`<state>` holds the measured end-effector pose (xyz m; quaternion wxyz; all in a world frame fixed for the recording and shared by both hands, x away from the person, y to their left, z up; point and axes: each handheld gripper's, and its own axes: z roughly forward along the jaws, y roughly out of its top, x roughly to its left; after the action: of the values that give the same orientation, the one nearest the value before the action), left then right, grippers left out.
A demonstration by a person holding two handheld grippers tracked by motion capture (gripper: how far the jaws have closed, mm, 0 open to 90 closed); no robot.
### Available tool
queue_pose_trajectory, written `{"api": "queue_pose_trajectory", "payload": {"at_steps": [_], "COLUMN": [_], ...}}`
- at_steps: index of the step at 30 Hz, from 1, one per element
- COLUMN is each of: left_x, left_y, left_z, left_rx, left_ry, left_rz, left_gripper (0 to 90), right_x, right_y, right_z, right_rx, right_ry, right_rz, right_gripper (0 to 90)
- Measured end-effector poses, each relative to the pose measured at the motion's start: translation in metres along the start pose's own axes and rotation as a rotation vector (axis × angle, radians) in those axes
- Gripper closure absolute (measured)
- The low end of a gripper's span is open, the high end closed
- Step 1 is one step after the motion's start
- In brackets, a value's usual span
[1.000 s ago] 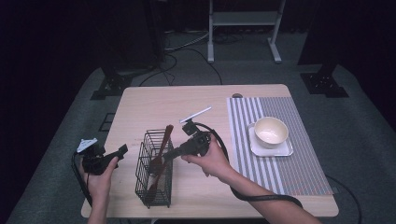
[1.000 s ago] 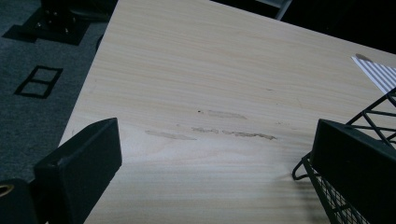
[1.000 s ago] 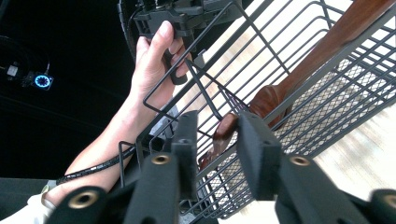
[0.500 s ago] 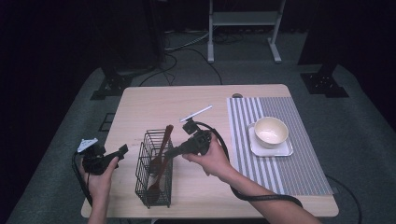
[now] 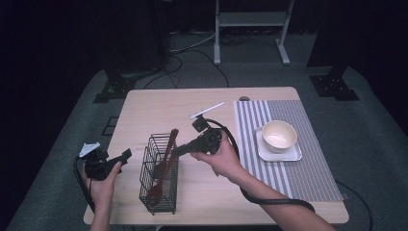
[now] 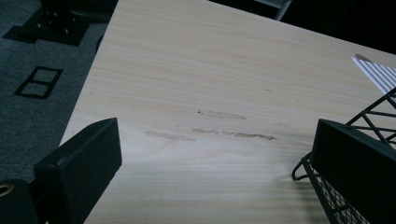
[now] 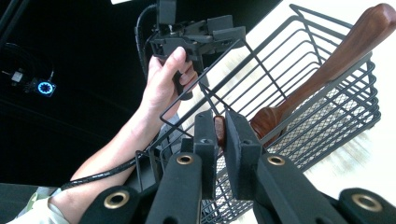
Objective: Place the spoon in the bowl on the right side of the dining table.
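High view shows the right gripper [image 5: 179, 149] reaching left over a black wire basket [image 5: 159, 192] that stands near the front left of the wooden table [image 5: 159, 108]. Two wooden utensils lean in the basket: a spoon [image 5: 162, 177] and a second dark handle [image 5: 168, 145] rising toward the far side. In the right gripper view, the right gripper [image 7: 219, 133] has just been closing, and its pads now pinch the thin end of a wooden handle [image 7: 219, 131] above the basket rim [image 7: 327, 23]; the other handle [image 7: 359, 44] lies slanted across the basket farther off. The left gripper [image 5: 122, 157] rests at the table's left edge, just beside the basket, jaws apart with nothing between them, as the left gripper view confirms over bare wood [image 6: 201, 70].

The step in hand appears to be taking a utensil from the basket, with the grasp just made. The next move likely calls for a lift along the handle's slant, so the utensil clears the wires without tipping the light basket. A striped placemat [image 5: 308, 173] with a bowl [image 5: 278, 134] on a square plate [image 5: 296, 155] lies to the right, a plausible destination.
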<state>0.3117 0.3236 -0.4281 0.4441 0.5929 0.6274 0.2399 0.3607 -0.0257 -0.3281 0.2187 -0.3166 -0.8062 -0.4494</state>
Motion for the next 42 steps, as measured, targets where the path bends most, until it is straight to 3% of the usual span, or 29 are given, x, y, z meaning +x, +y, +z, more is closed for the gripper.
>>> {"api": "queue_pose_trajectory", "payload": {"at_steps": [24,42], "left_x": [-0.001,-0.001], "left_y": [0.000,-0.001], "left_z": [0.001,0.001], "left_rx": [0.002,0.001], "left_ry": [0.002,0.005], "left_rz": [0.005,0.005], "left_gripper": [1.2,1.2], "right_x": [-0.004,-0.010], "right_y": [0.007,0.003], "right_z": [-0.036,-0.066], "right_rx": [-0.071,-0.091], "right_ry": [0.037,0.050], "right_rz": [0.040,0.068], "right_gripper": [83.3,83.4]}}
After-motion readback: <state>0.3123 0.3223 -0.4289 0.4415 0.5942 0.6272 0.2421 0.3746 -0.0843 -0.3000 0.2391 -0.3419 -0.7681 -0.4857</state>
